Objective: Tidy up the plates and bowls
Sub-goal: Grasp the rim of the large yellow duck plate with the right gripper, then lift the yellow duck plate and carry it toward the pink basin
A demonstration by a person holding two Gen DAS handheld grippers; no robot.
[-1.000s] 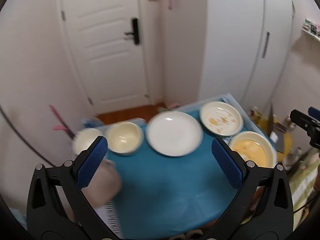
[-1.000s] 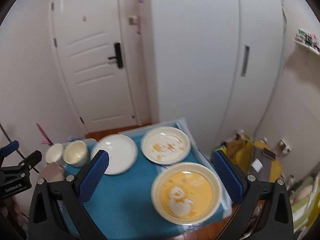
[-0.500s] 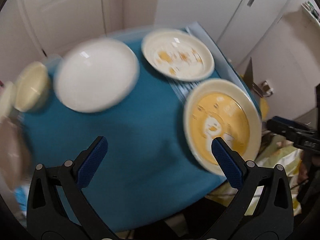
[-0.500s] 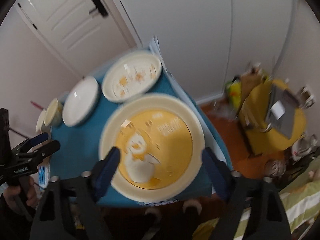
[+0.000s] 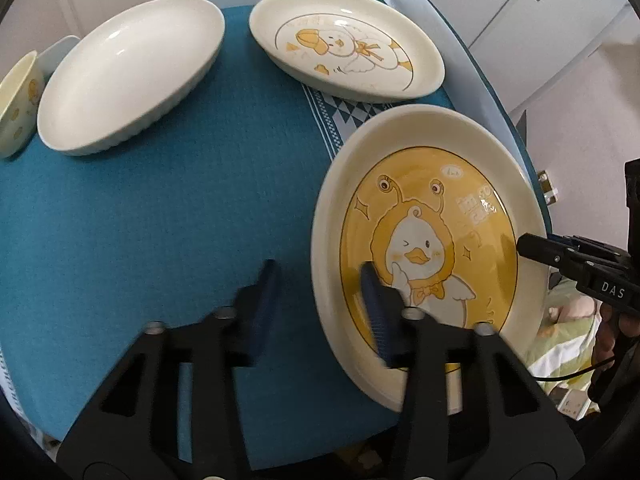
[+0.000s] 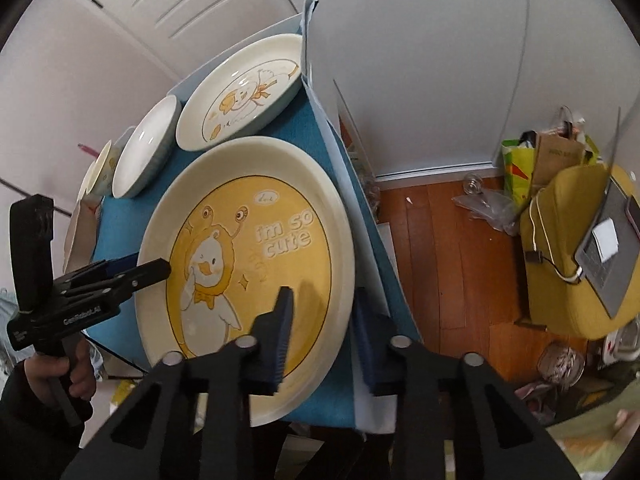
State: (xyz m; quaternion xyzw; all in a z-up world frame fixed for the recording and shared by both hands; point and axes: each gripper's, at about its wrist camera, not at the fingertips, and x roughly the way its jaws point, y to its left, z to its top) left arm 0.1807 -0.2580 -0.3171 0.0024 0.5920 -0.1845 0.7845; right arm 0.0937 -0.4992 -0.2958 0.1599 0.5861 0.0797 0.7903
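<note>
A big yellow duck plate lies at the near right of the blue-clothed table. My left gripper straddles its left rim. Its jaws are closing, one finger inside the plate and one on the cloth with a gap to the rim. My right gripper is closing on the opposite rim, its pads against it. Behind stand a white duck plate, a plain white plate and a small yellow bowl.
The table's right edge drops to a wooden floor. A yellow chair with a laptop and bags stand there. A white door and wall rise behind the table. A hand holds the left gripper's handle.
Both grippers came down from high above the table to the yellow duck plate. Their wide-open jaws have narrowed around its opposite rims.
</note>
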